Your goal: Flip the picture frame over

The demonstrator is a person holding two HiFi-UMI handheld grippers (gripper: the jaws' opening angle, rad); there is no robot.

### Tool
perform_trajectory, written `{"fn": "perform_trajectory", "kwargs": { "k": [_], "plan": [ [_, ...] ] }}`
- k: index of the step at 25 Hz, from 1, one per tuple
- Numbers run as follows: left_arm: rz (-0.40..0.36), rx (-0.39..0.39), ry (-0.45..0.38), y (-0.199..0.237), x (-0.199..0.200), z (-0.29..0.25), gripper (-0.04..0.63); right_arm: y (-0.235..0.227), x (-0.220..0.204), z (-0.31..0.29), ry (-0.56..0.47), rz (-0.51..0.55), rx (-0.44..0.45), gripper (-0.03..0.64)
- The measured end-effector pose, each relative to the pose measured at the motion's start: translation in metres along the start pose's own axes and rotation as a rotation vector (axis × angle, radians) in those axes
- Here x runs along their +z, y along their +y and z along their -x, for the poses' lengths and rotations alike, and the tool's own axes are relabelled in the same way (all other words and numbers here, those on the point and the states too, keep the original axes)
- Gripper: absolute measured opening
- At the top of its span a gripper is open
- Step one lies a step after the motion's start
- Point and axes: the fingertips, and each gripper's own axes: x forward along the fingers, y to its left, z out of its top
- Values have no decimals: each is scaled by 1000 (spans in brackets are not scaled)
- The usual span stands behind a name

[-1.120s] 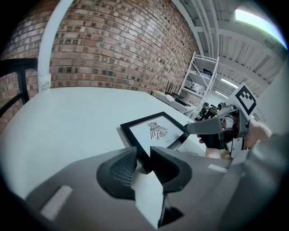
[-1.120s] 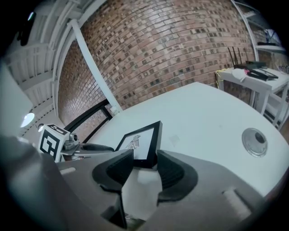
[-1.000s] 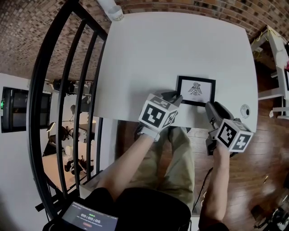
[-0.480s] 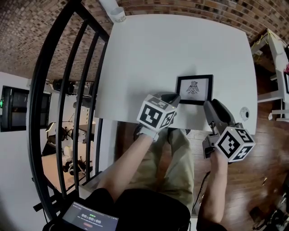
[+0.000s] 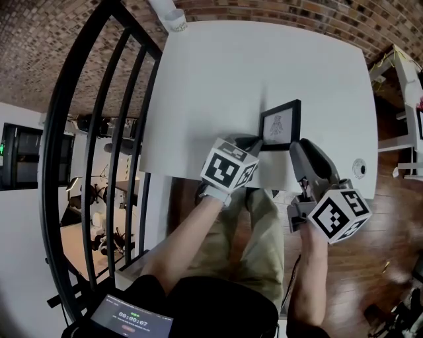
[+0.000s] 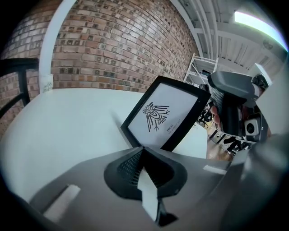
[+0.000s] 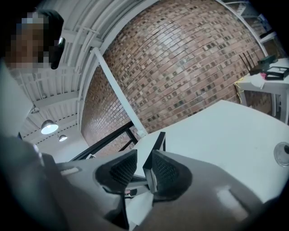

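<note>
A white rectangular surface (image 5: 264,66) fills the upper middle of the head view. A red brick wall (image 5: 297,10) runs along its far edge, a black metal railing (image 5: 99,132) is at the left of the frame and a brown wooden floor (image 5: 390,218) at the lower right.

The black picture frame with a white bird print (image 5: 279,127) stands near the surface's near edge, tipped up on one side, with the print facing the left of the frame. The left claw (image 5: 254,145) is clamped on the frame's lower near corner. The right claw (image 5: 301,148) sits at the frame's right edge. Its jaws are still apart, though they have just been closing; the frame's thin edge seems to lie between them against one pad, with a gap at the other.

A second ago the frame lay flat on the surface, print up. Since then its right side has lifted, and the right claw has risen with it.
</note>
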Motion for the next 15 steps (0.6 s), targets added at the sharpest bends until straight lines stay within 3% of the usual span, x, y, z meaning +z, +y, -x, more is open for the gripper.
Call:
{"fn": "perform_trajectory", "kwargs": {
  "k": [8,15],
  "plan": [
    [-61,29,37,3,-6,-1,6,28,1,-12,6,42,41,84],
    [-25,32,-24,9,8,18,9,43,-3,-22,27,123,59,84]
  ]
}}
